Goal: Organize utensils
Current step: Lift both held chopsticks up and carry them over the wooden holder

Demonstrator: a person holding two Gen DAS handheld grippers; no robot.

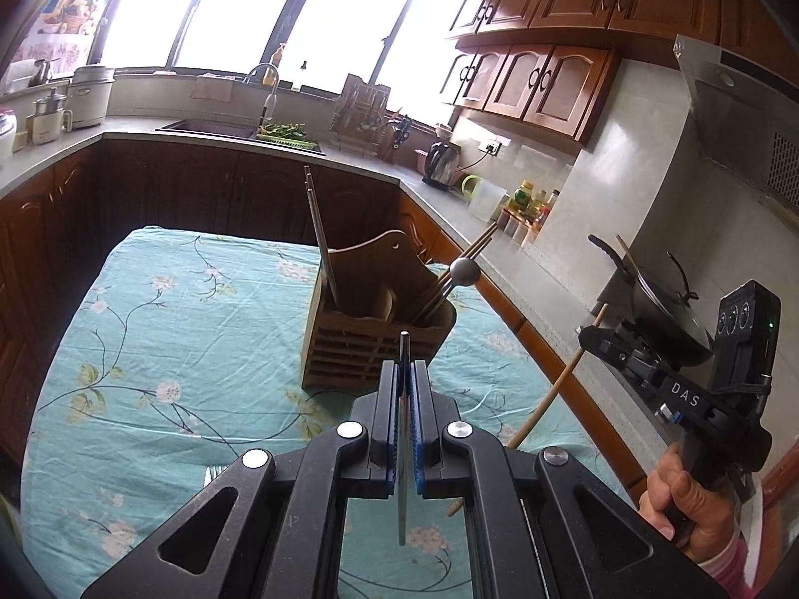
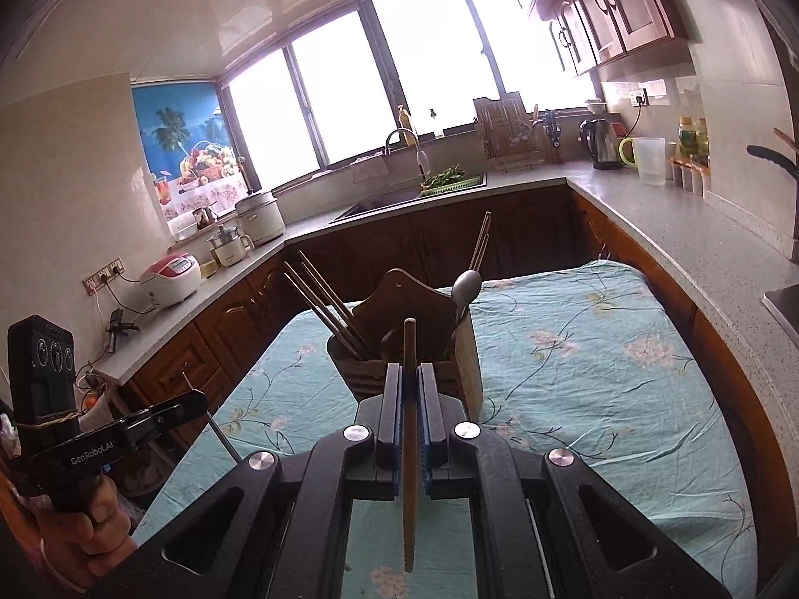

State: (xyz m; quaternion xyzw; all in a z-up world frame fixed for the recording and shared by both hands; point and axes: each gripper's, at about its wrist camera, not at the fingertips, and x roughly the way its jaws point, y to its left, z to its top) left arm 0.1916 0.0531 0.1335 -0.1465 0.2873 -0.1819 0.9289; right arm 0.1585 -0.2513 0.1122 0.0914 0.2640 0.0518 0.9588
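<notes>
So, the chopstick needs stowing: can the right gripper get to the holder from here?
Probably yes. The right gripper faces the holder across bare cloth; nothing stands between, and its middle slot looks free.

We saw daylight flooding thru the windows, blown out to pure white. Cabinets below sat dim & shadowy; fisheye bent the edges, corners vignetted black.

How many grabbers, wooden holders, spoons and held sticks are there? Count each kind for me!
Grippers: 2 (left gripper, right gripper)
Wooden holder: 1
Spoon in the holder: 1
Wooden chopstick in the right gripper: 1
Thin metal utensil in the left gripper: 1
Total: 6
</notes>
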